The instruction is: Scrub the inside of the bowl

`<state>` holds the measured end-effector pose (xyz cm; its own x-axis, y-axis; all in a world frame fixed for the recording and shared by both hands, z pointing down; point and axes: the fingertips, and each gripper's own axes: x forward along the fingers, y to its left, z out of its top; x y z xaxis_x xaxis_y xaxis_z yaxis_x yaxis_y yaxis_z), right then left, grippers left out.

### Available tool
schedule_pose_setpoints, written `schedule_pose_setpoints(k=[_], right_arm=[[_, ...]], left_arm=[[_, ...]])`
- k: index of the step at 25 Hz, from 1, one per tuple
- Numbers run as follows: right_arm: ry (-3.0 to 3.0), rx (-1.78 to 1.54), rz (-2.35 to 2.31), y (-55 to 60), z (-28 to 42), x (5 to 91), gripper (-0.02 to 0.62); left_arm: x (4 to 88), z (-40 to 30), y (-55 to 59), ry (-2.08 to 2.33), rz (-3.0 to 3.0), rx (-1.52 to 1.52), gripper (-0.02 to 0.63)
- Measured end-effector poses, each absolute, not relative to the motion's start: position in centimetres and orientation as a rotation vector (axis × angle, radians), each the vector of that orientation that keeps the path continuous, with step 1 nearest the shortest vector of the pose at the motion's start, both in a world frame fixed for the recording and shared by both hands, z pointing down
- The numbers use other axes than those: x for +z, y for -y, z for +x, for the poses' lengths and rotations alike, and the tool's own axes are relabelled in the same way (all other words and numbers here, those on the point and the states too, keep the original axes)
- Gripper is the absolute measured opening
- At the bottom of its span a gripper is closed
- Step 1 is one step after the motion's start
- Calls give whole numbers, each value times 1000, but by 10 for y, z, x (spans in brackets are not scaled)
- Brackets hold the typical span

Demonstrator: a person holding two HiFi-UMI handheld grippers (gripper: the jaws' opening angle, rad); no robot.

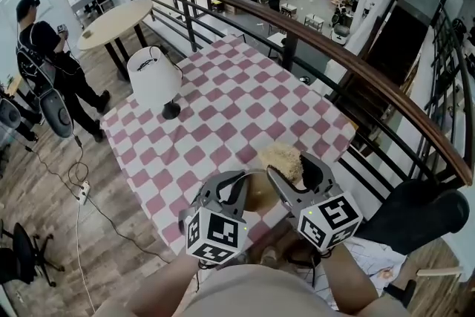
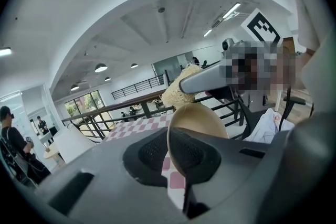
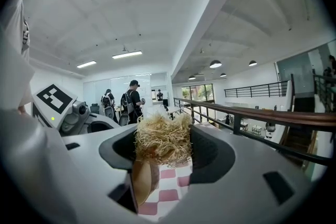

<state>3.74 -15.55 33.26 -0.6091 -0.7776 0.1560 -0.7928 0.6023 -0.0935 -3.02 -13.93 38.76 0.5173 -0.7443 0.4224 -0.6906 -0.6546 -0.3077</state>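
Checked tablecloth (image 1: 245, 108) is seen below both grippers. Bowl (image 1: 260, 193) is clamped by its rim in L gripper (image 1: 236, 185), above table's near edge. Fibre scrubber (image 1: 282, 159) is pinched in R gripper (image 1: 297, 171), just right of bowl, by its opening.

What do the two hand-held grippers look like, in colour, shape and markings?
The left hand-held gripper and the right hand-held gripper are both grey, each with two curved jaws and dark textured pads. Each carries a white cube with black square markers.
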Motion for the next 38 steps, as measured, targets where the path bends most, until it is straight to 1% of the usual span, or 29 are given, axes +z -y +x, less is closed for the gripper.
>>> schedule_pose_setpoints(k=[10,18,25,30,34,38], right_arm=[[2646,310,1399,172,62,362,258],[2577,409,1408,184,72,406,258],[2511,525,1365,186,69,457,258],[2455,575,1346,184,65,487,258],[2405,588,1325,175,58,511,258],[2379,668,1318,171,50,537,258]], left_arm=[[411,-58,164,-1409,-2890,-805,25],[434,-69,181,-1507,-2985,-789,25],[484,-83,187,-1570,-3064,-899,25],[505,-87,190,-1671,-3289,-774,25],[529,-87,189,-1654,-3272,-895,25],[553,-84,191,-1664,-3336,-913,25]])
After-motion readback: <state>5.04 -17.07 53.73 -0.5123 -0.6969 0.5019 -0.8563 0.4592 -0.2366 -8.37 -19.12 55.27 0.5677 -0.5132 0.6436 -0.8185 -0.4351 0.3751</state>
